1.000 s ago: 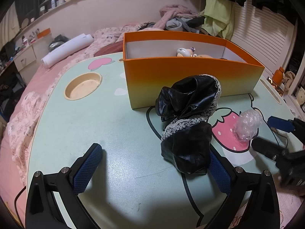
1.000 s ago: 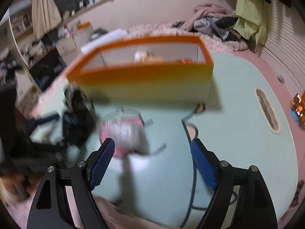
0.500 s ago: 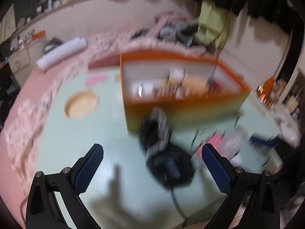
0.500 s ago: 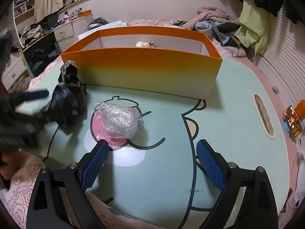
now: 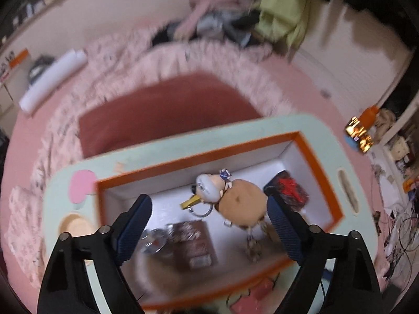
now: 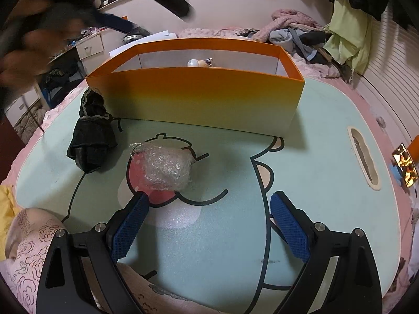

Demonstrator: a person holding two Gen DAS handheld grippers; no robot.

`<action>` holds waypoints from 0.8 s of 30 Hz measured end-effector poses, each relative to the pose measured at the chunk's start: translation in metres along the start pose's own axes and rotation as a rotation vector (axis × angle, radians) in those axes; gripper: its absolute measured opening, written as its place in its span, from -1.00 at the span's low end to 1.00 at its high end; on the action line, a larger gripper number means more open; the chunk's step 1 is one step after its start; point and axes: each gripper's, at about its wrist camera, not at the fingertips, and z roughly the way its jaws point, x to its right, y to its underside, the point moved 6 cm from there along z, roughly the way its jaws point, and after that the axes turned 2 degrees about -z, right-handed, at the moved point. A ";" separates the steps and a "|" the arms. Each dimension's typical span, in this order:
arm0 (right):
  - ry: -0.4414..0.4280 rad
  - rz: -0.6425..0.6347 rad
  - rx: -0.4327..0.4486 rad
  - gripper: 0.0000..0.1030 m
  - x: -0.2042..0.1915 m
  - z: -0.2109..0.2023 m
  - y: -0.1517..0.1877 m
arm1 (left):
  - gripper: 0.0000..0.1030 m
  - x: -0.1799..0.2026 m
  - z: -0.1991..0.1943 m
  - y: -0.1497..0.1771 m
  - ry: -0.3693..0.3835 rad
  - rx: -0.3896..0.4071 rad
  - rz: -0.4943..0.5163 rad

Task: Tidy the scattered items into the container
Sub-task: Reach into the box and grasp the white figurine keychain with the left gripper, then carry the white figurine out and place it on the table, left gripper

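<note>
The orange box (image 6: 199, 99) stands at the far side of the green table. A black lace-trimmed cloth (image 6: 91, 130) lies left of it and a clear plastic wad (image 6: 165, 167) lies in front of it. My right gripper (image 6: 207, 225) is open and empty, low over the table, just short of the wad. My left gripper (image 5: 207, 225) is open and empty, high above the box (image 5: 337, 198), looking down into it. Inside lie a plush doll (image 5: 235, 198), a brown packet (image 5: 193, 243) and a dark red-marked item (image 5: 286, 191). In the right wrist view the left gripper (image 6: 112, 22) shows blurred at upper left.
The table (image 6: 327, 136) has a slot (image 6: 362, 154) at the right edge and a round cup recess (image 5: 74, 226) left of the box. A pink bed with piled clothes (image 6: 301, 31) lies behind. A drawer unit (image 6: 89, 45) stands far left.
My left gripper has risen from table level near the black cloth to high over the box, now looking down into it. My right gripper has edged closer to the plastic wad.
</note>
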 end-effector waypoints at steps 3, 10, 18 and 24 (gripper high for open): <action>-0.008 0.003 0.004 0.82 0.002 0.000 0.000 | 0.54 -0.001 0.032 -0.002 -0.031 -0.068 -0.053; -0.024 0.011 0.014 0.83 0.003 -0.001 0.001 | -0.09 -0.008 0.057 -0.004 0.017 -0.135 -0.192; -0.036 0.018 0.016 0.85 0.000 -0.002 0.000 | -0.09 -0.012 0.023 -0.004 0.093 -0.040 -0.162; -0.035 0.017 0.015 0.85 -0.001 -0.001 0.001 | -0.09 -0.011 -0.086 -0.015 0.227 0.186 -0.139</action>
